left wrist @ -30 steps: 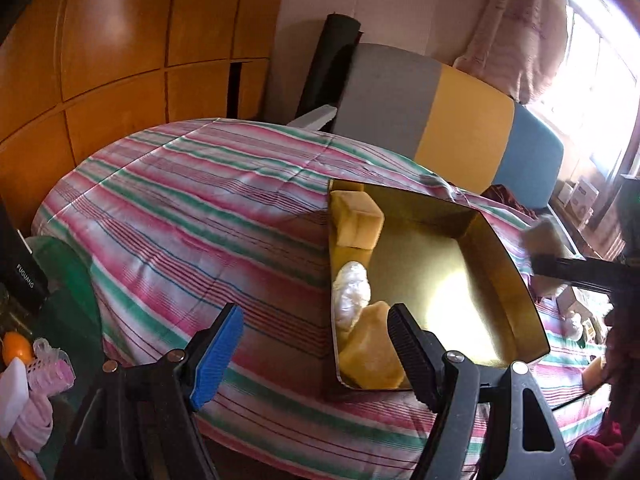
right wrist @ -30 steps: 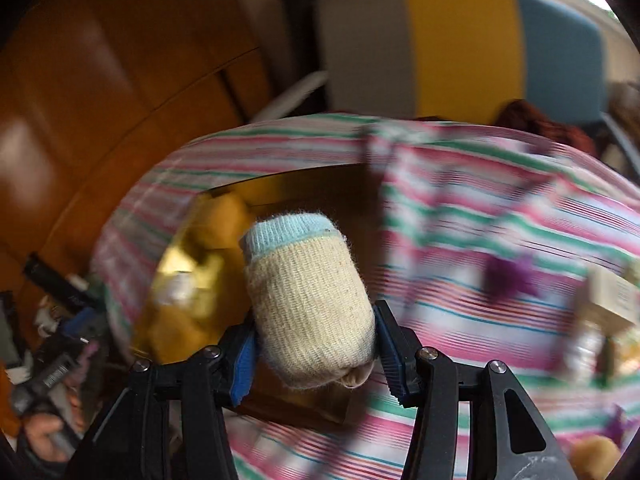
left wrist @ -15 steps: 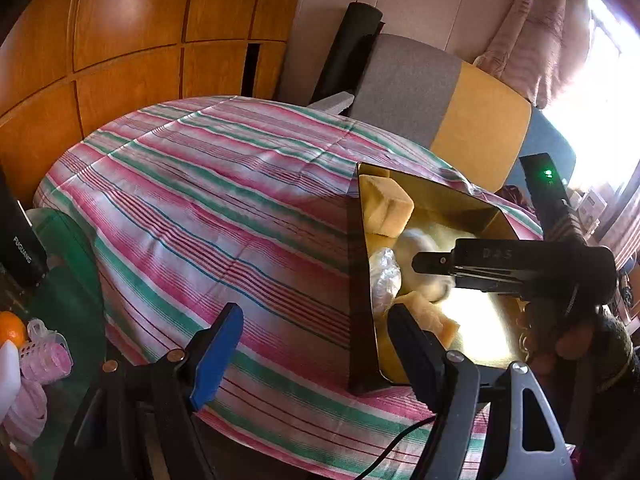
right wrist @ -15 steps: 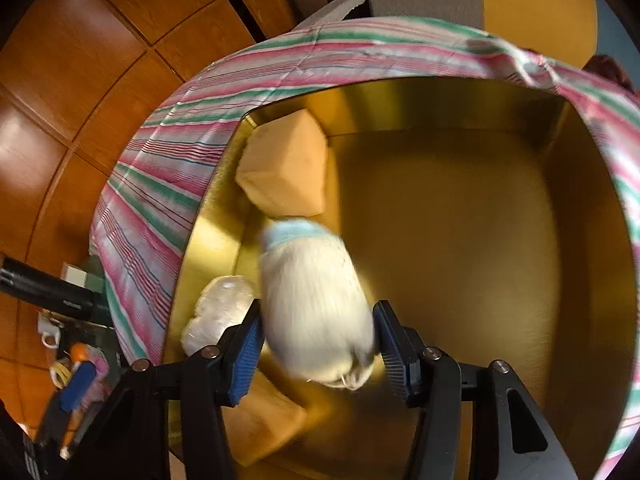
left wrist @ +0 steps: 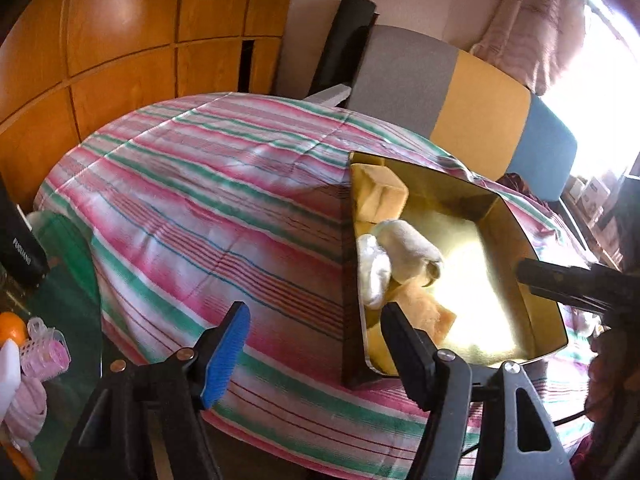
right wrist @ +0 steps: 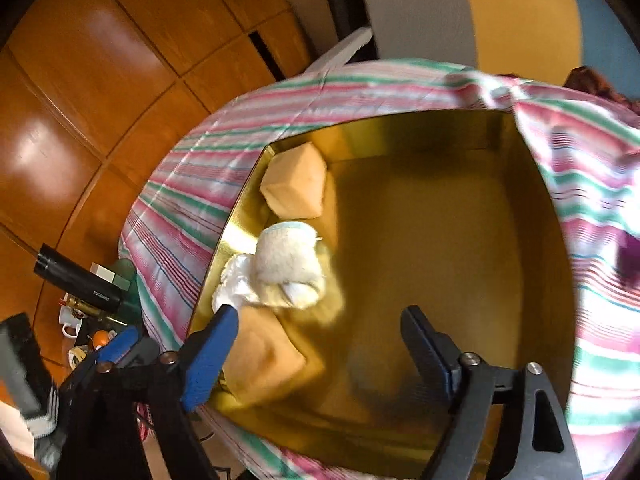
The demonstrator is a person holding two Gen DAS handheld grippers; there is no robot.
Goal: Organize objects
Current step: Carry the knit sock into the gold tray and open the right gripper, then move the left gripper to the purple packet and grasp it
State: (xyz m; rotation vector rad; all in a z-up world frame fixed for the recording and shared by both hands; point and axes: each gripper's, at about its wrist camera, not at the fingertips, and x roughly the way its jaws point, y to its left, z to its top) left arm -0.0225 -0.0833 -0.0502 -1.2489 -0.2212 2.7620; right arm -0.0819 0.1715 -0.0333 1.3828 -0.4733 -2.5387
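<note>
A gold tray (left wrist: 516, 228) (right wrist: 440, 200) sits on the striped tablecloth. Along its left side lie a cream rolled sock (left wrist: 408, 246) (right wrist: 288, 256) with a pale blue cuff, a white crumpled bag (left wrist: 372, 272) (right wrist: 236, 284) and two orange sponge blocks (left wrist: 378, 196) (right wrist: 296, 188). My right gripper (right wrist: 320, 344) hovers over the tray's near part; its jaws are opening with nothing between them, and the sock lies free ahead of it. My left gripper (left wrist: 316, 340) hangs over the cloth at the tray's near left corner; its jaws are closing a little on nothing.
The round table's striped cloth (left wrist: 208, 200) spreads left of the tray. A side surface at lower left holds pink rollers (left wrist: 44, 354), an orange (left wrist: 12, 326) and a black device (left wrist: 20, 244). Wooden panels (left wrist: 120, 40) and a grey, yellow and blue chair back (left wrist: 460, 92) stand behind.
The right gripper carried the sock over the tray, lowered, and opened; the sock now lies in the tray on the bag and sponges. The right gripper has drawn back toward the tray's near right side.
</note>
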